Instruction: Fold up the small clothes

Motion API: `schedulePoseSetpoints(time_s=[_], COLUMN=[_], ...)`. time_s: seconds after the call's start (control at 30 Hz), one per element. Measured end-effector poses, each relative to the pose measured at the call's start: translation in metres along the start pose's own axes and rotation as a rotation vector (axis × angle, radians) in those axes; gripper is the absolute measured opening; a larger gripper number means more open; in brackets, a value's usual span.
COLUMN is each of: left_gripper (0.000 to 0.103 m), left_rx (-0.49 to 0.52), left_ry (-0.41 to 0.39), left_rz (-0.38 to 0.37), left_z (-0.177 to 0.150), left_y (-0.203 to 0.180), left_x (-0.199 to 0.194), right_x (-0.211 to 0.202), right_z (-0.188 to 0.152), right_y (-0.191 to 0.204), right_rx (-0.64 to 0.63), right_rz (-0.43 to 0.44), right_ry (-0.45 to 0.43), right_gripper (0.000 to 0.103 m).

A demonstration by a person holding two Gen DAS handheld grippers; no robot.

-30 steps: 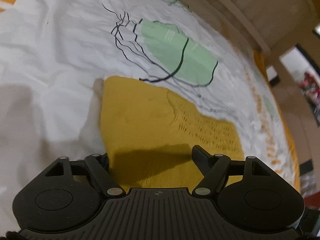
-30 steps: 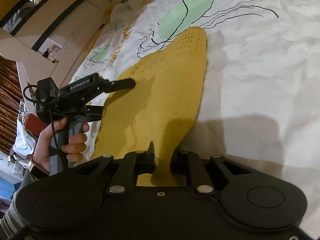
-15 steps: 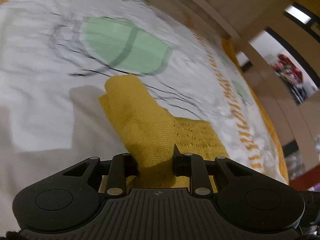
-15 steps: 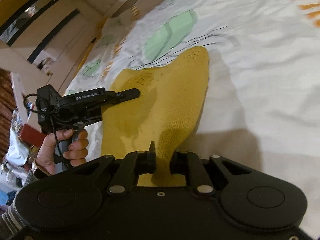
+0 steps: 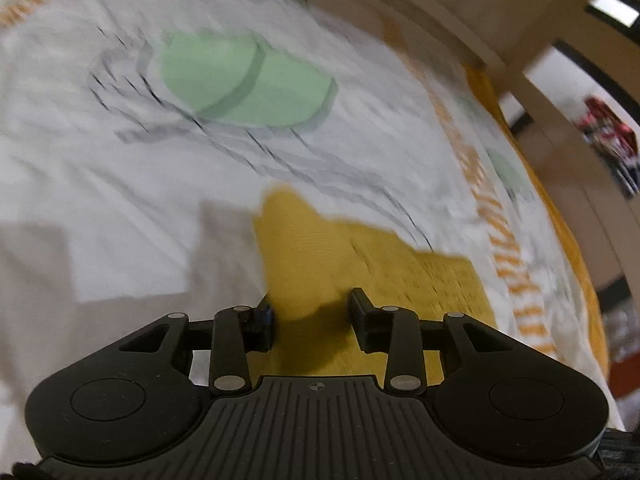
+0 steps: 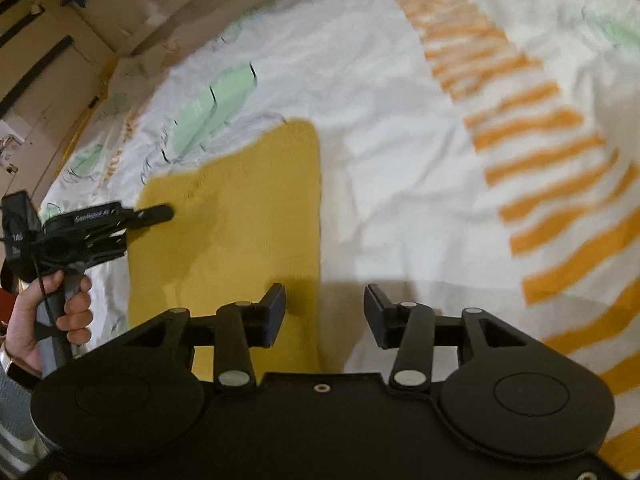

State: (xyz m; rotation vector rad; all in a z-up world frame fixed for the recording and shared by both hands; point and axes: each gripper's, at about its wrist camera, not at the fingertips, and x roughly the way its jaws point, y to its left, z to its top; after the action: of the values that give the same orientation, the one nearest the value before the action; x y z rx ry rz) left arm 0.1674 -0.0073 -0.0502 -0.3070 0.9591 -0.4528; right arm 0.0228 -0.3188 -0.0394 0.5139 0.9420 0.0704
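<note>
A mustard-yellow knitted garment (image 6: 240, 208) lies flat on the white bedsheet (image 6: 380, 128), folded into a rough rectangle. It also shows in the left wrist view (image 5: 320, 248). My right gripper (image 6: 325, 312) is open and empty, just above the garment's right edge. My left gripper (image 5: 311, 312) is open, its jaws straddling the near edge of the garment without pinching it. The left gripper also shows in the right wrist view (image 6: 152, 213), held by a hand at the garment's left side.
The sheet has green leaf prints (image 5: 244, 80) and orange stripes (image 6: 540, 152). A wooden bed frame (image 5: 460, 4) runs along the far side. The bed's edge drops away at the right of the left wrist view (image 5: 580, 280).
Both grippers held the yellow garment half a second ago and have opened and let go. The garment now lies flat and folded. Both views are blurred by motion.
</note>
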Motion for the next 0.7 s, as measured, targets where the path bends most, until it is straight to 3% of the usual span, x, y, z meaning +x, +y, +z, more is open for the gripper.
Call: schedulePoseSetpoints(time_s=[0.07,0.13,0.33,0.47,0.57,0.63,0.7], left_gripper=[0.034,0.034,0.034,0.034,0.034,0.035,0.036], left_rx=[0.039,0.075,0.168,0.219,0.243,0.25,0.251], left_ry=[-0.078,-0.105,-0.097,-0.083,-0.059,-0.037,-0.026], left_rz=[0.061,0.09,0.139,0.15,0.157,0.182,0.217], left_z=[0.0,0.0,-0.013,-0.021,-0.025,-0.026,-0.025], left_y=[-0.001,-0.003,-0.016,-0.03,-0.036,-0.036,-0.033], left_x=[-0.015,-0.025,-0.034,-0.025,-0.01,0.005,0.019], right_x=[-0.002,0.002,0.033,0.066,0.087,0.094,0.098], right_z=[0.008,0.017,0.033,0.038,0.044,0.049,0.051], right_y=[0.009,0.024,0.068,0.078,0.06,0.037,0.017], right_rx=[-0.046,-0.11,-0.304,-0.412,-0.403,-0.312,-0.227], right_rz=[-0.003,-0.004,0.001,-0.073,-0.147,-0.115,-0.066], right_ry=[-0.049,-0.082,-0.134,-0.117,-0.097,-0.077,-0.074], right_gripper=[0.055,0.061,0.065,0.065,0.066,0.075,0.078])
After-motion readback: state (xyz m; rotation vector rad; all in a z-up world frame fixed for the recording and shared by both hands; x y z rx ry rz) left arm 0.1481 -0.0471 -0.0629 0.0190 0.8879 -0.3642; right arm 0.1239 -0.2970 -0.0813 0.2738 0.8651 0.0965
